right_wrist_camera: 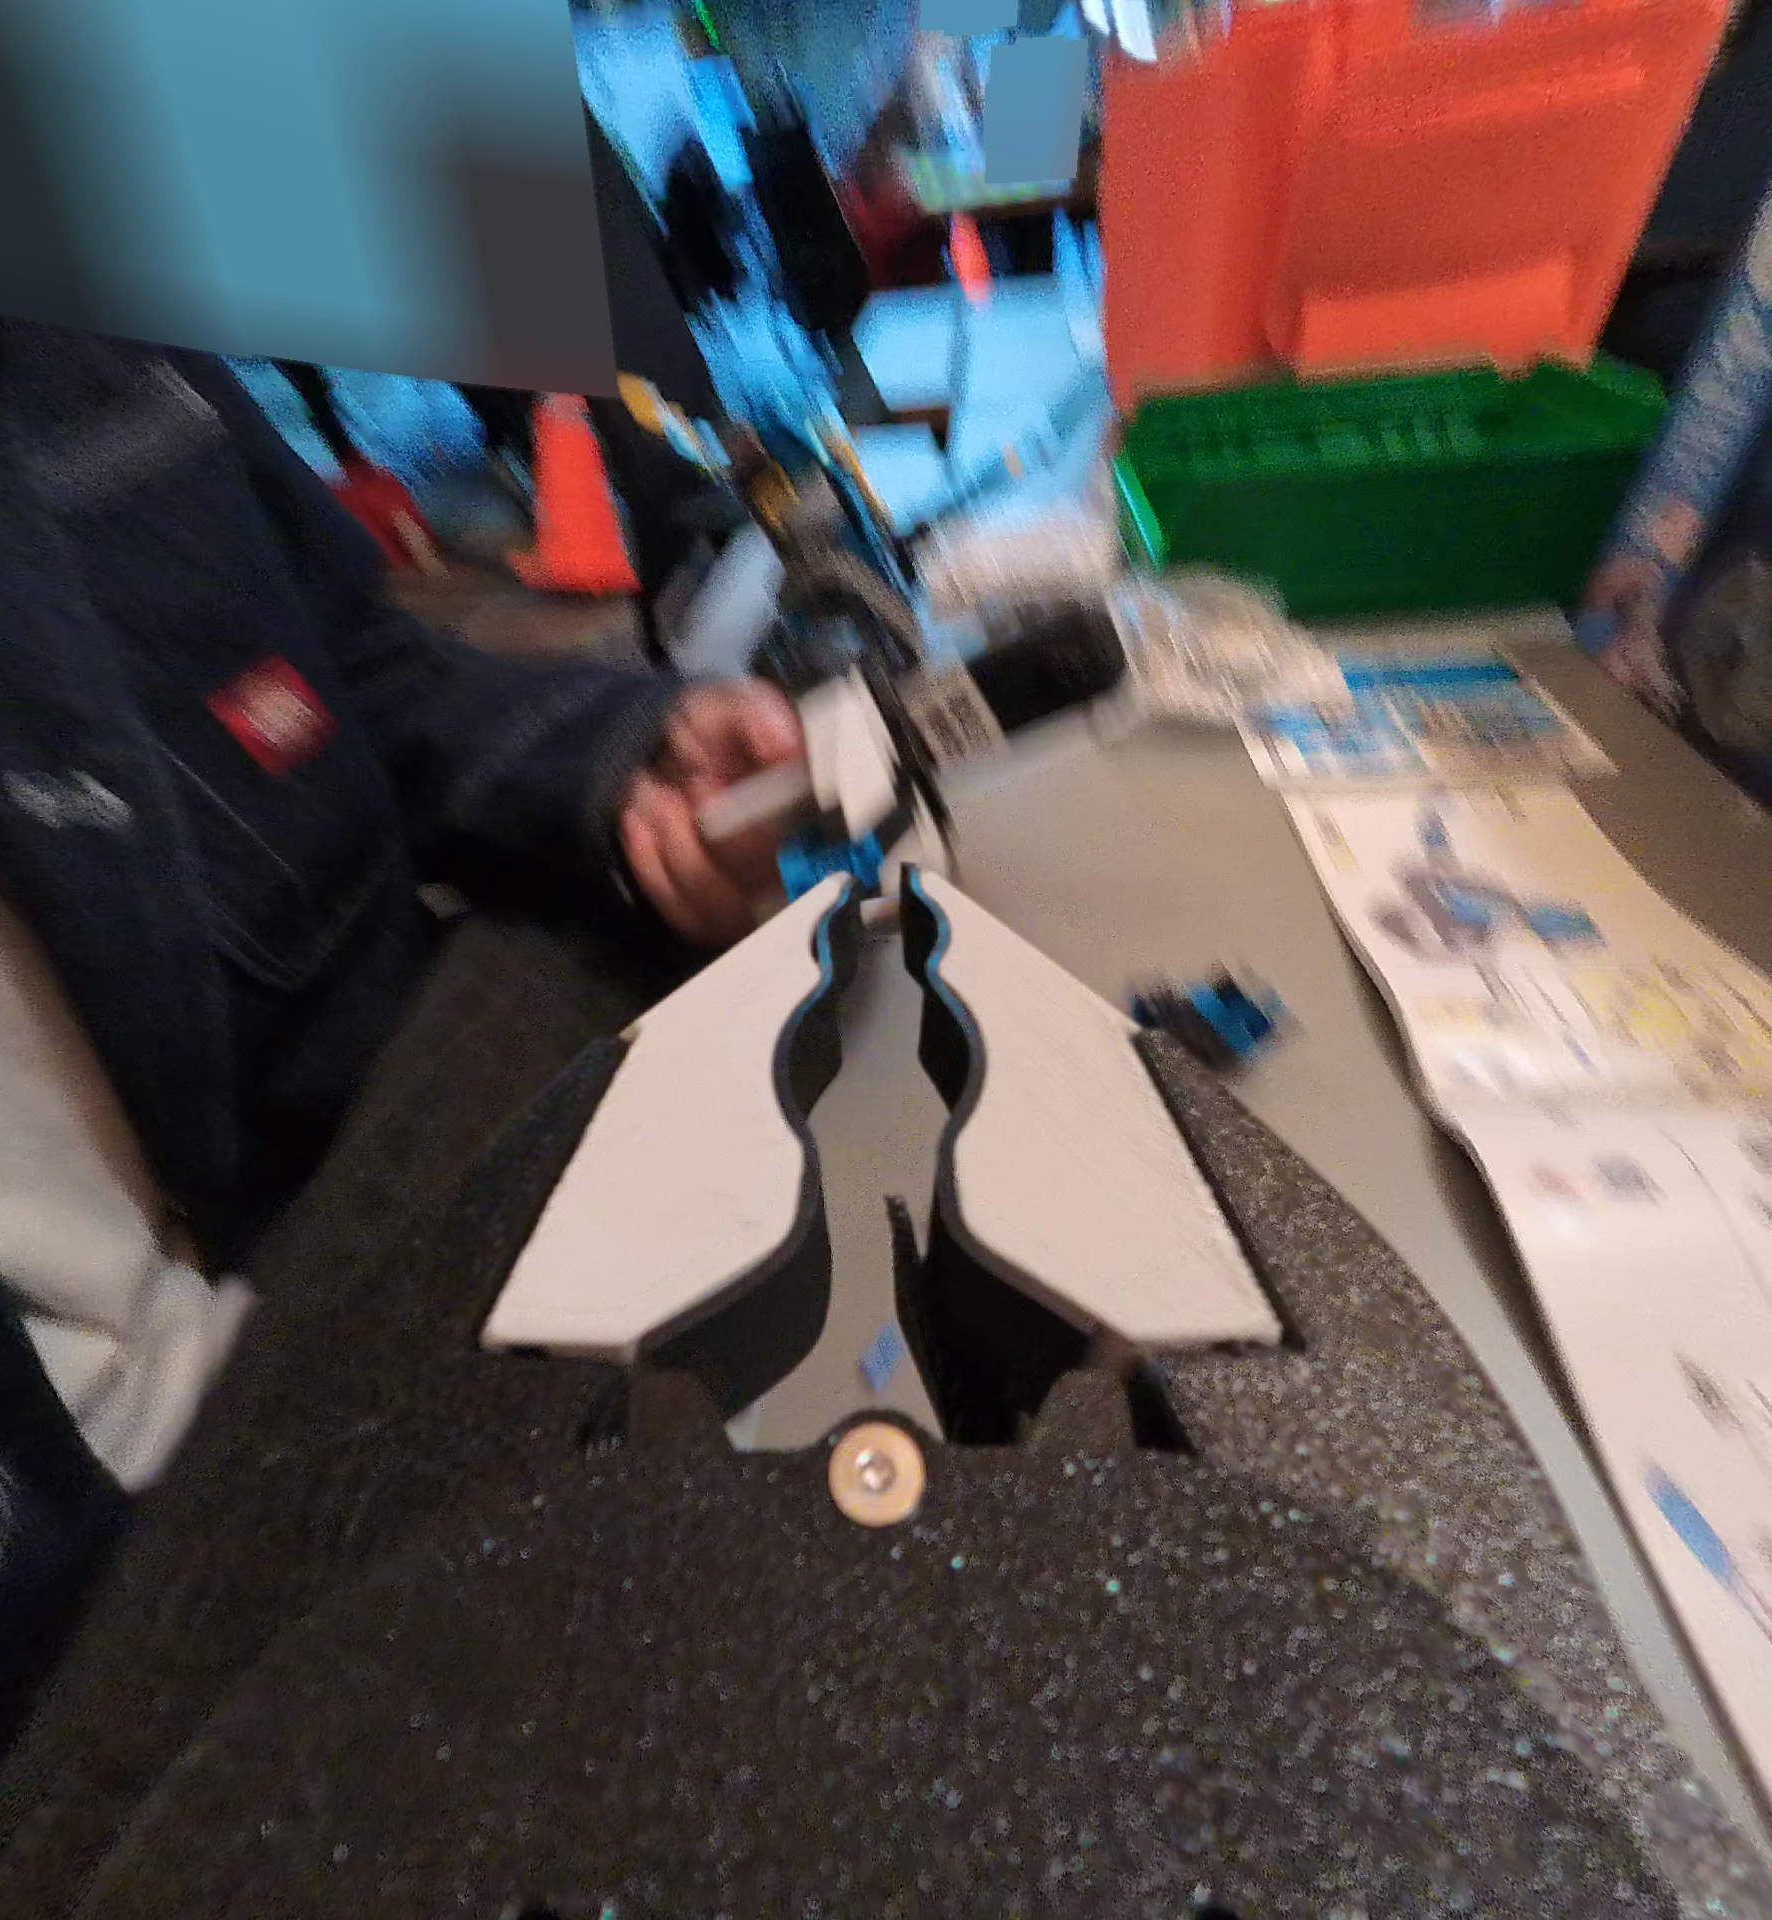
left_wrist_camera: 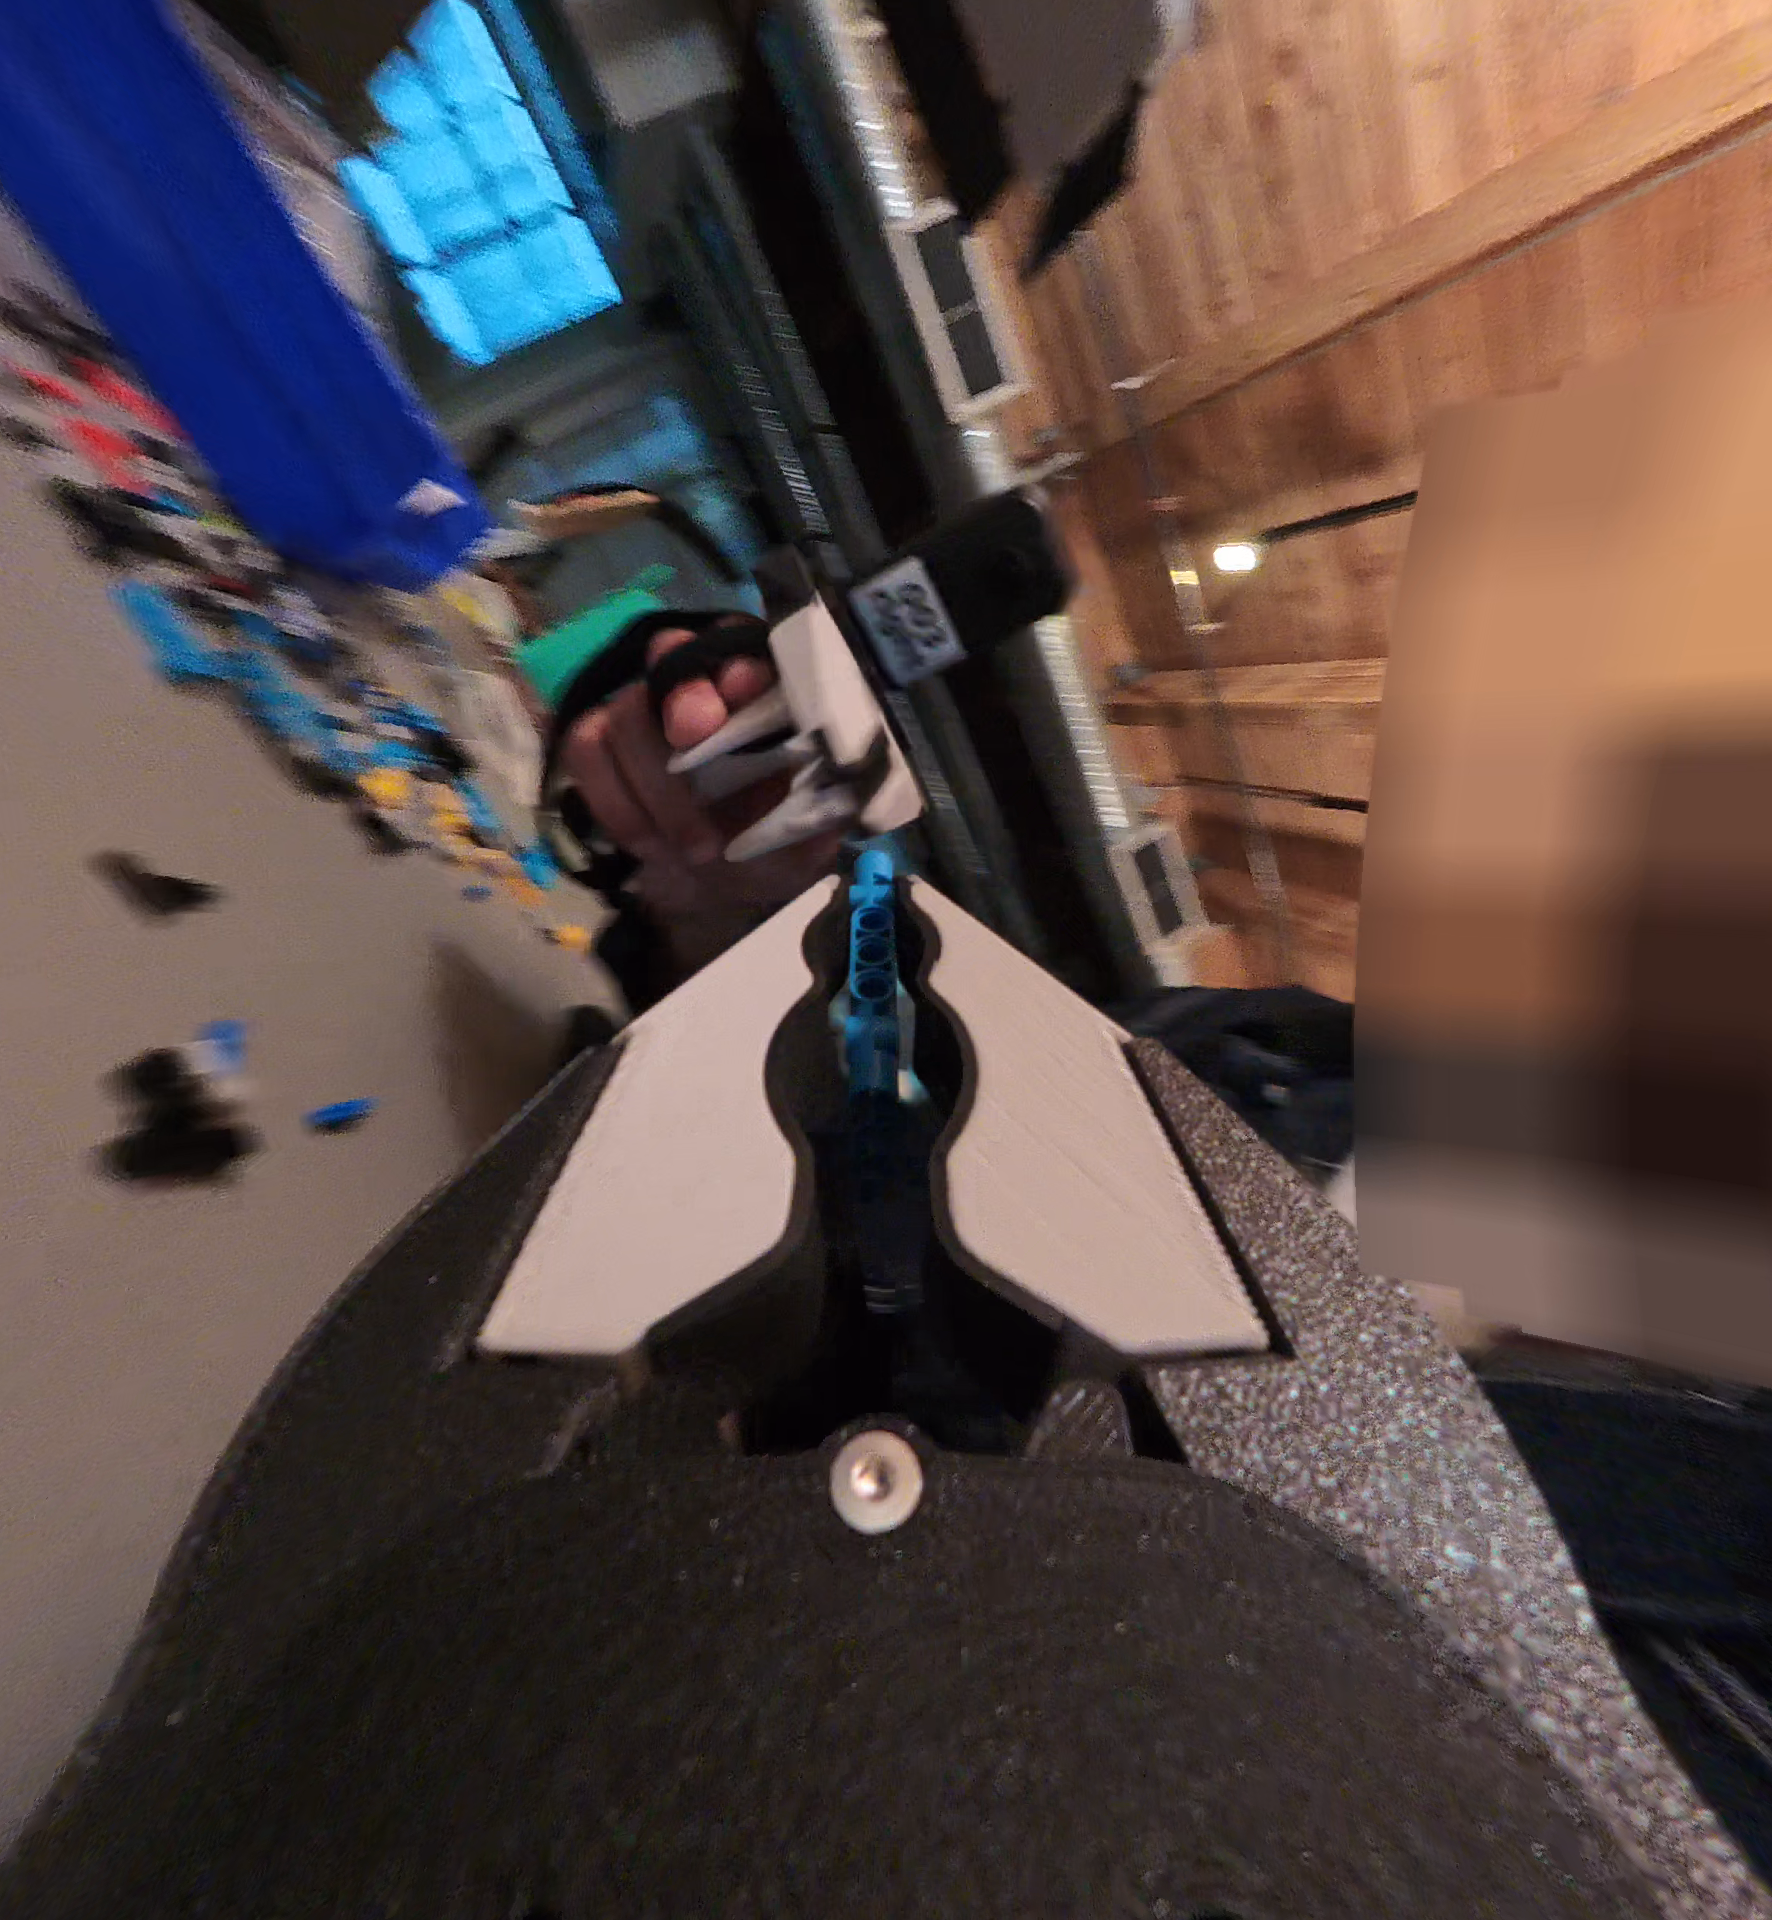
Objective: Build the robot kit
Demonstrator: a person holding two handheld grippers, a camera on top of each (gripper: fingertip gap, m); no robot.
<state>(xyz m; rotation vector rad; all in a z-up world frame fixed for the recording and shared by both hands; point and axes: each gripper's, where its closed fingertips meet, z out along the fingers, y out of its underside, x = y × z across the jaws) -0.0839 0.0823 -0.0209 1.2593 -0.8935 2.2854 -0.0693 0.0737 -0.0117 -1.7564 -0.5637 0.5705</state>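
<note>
Left tool (left_wrist_camera: 871,883) is closed on a blue beam (left_wrist_camera: 869,971), lifted off the bench (left_wrist_camera: 20,1039). Right tool (right_wrist_camera: 877,883) is slightly open, empty, tips near the beam's end. Both views are blurred; steadier hands would likely help.

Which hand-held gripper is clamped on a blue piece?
The left hand-held gripper: a blue beam with holes sits pinched between its fingers. The right hand-held gripper has only a narrow, seemingly empty gap between its fingers.

Bare table (right_wrist_camera: 1121,883) ahead, paper sheets (right_wrist_camera: 1588,1091) right, blue part (right_wrist_camera: 1209,1013) beside, other gripper (right_wrist_camera: 861,769) close ahead.
</note>
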